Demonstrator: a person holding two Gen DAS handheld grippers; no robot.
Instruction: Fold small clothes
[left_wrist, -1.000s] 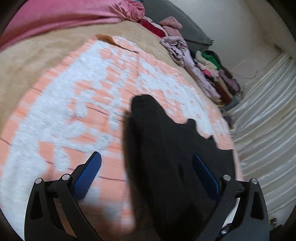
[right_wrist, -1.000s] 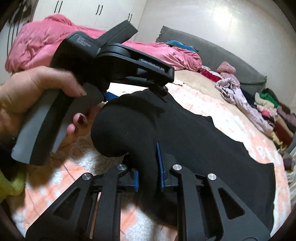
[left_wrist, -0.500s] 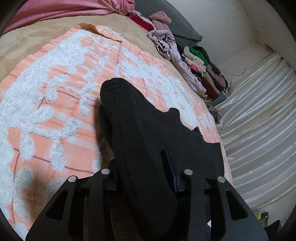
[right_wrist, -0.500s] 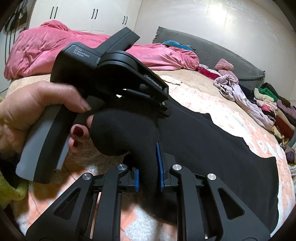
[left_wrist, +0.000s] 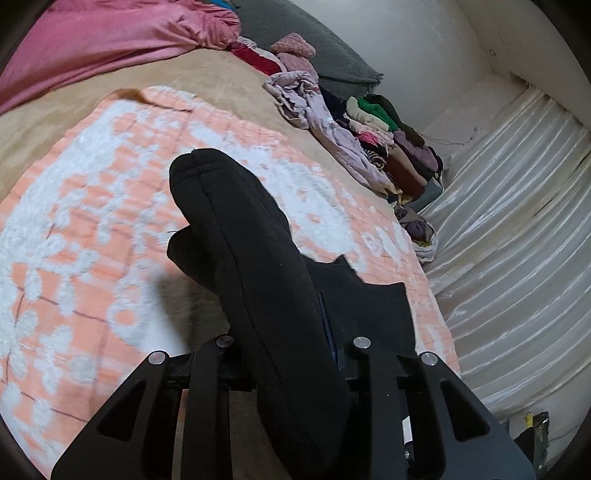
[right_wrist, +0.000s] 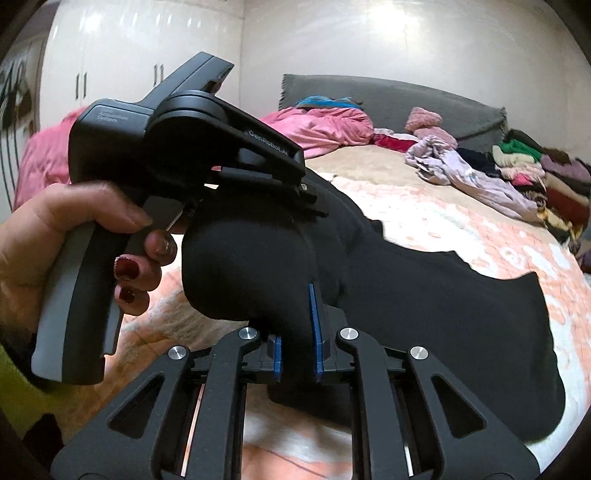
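Note:
A black garment (left_wrist: 258, 258) is lifted above an orange-and-white patterned blanket (left_wrist: 92, 229) on the bed. My left gripper (left_wrist: 291, 354) is shut on a thick fold of it, which drapes forward over the jaws. My right gripper (right_wrist: 297, 354) is shut on another bunched part of the same black garment (right_wrist: 424, 295), whose rest trails to the right onto the blanket (right_wrist: 498, 243). In the right wrist view the left gripper's body (right_wrist: 177, 155) sits just ahead, held by a hand with red nails (right_wrist: 74, 236).
A pink duvet (left_wrist: 103, 37) and a grey pillow (left_wrist: 306, 40) lie at the bed's far end. A pile of mixed clothes (left_wrist: 369, 129) runs along the right edge. A white satin curtain (left_wrist: 517, 240) hangs beyond it. White wardrobe doors (right_wrist: 122, 62) stand behind.
My left gripper was open a second ago; it has shut on the black garment and raised it. My right gripper has kept its hold and lifted a little.

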